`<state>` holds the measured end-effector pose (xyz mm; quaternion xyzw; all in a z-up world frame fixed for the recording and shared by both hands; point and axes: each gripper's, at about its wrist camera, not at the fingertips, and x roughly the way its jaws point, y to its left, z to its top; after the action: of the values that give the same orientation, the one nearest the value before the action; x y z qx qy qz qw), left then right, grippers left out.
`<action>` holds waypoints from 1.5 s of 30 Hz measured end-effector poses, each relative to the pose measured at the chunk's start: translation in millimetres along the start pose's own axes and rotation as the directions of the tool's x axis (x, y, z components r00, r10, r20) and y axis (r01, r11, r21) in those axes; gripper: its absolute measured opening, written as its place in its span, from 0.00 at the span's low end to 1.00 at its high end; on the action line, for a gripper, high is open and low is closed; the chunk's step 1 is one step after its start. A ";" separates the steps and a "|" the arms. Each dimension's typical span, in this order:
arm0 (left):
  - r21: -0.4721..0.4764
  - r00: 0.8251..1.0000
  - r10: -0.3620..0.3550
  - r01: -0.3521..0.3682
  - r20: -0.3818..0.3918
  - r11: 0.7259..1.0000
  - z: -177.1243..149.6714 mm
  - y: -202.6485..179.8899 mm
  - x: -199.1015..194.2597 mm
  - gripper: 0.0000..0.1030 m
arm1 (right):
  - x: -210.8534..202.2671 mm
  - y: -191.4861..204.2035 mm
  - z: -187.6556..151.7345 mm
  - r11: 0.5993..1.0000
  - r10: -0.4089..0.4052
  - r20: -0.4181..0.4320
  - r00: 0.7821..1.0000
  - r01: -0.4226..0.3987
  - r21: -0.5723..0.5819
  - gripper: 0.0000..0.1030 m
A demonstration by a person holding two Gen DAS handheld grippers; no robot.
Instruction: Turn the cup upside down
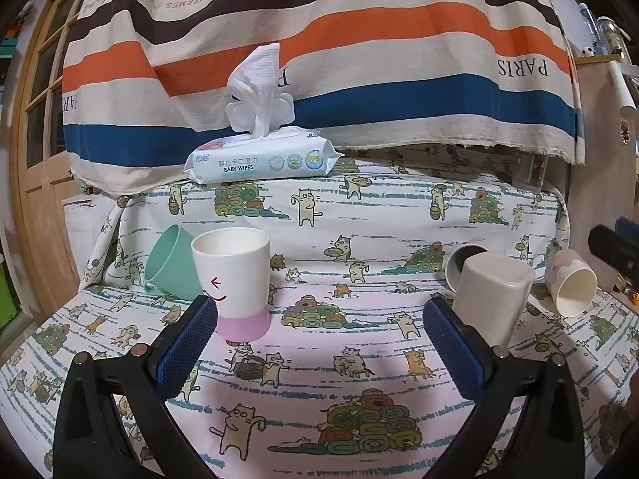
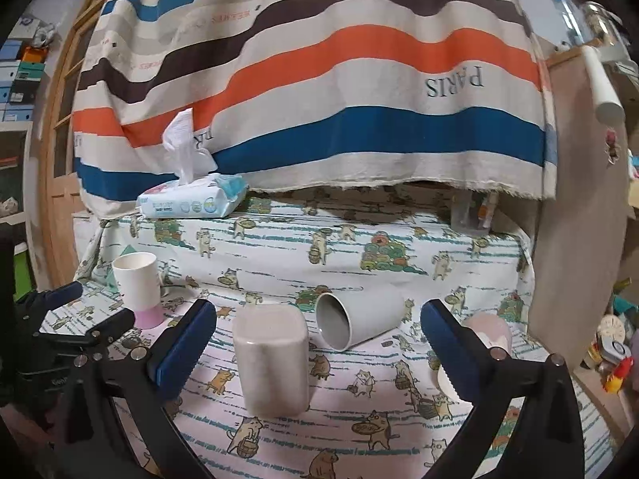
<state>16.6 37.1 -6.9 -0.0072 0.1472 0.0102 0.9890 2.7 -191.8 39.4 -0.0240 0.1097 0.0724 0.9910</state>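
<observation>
A white cup with a pink base (image 1: 235, 283) stands upright, mouth up, on the cat-print cloth (image 1: 319, 359); it also shows in the right wrist view (image 2: 137, 287). My left gripper (image 1: 319, 319) is open and empty, its left fingertip just beside this cup. A beige square cup (image 2: 271, 359) stands upside down between my right gripper's fingers; it shows in the left wrist view (image 1: 493, 295) too. My right gripper (image 2: 319, 327) is open and empty. A grey cup (image 2: 355, 319) lies on its side behind the beige cup.
A mint green cup (image 1: 171, 259) leans tilted behind the white cup. A pale pink cup (image 1: 571, 285) lies on its side at the right. A pack of baby wipes (image 1: 259, 157) sits on the raised ledge under a striped cloth (image 1: 319, 40).
</observation>
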 end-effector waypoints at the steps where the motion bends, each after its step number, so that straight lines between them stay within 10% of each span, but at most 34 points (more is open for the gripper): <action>1: 0.000 1.000 -0.001 0.001 -0.001 1.000 0.1 -0.3 0.0 0.99 | 1.4 -1.8 -2.9 1.000 0.005 -0.003 1.000 -0.005 0.016 1.00; 45: 0.015 1.000 -0.028 0.028 -0.004 0.999 -1.3 -3.3 -1.8 1.00 | 13.0 -5.6 -32.0 0.998 0.059 -0.080 0.995 -0.059 0.004 1.00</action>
<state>14.6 33.8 -7.6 -0.0017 0.1488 -0.0050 0.9889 9.3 -197.6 5.5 -0.0229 0.1499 0.1006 0.9833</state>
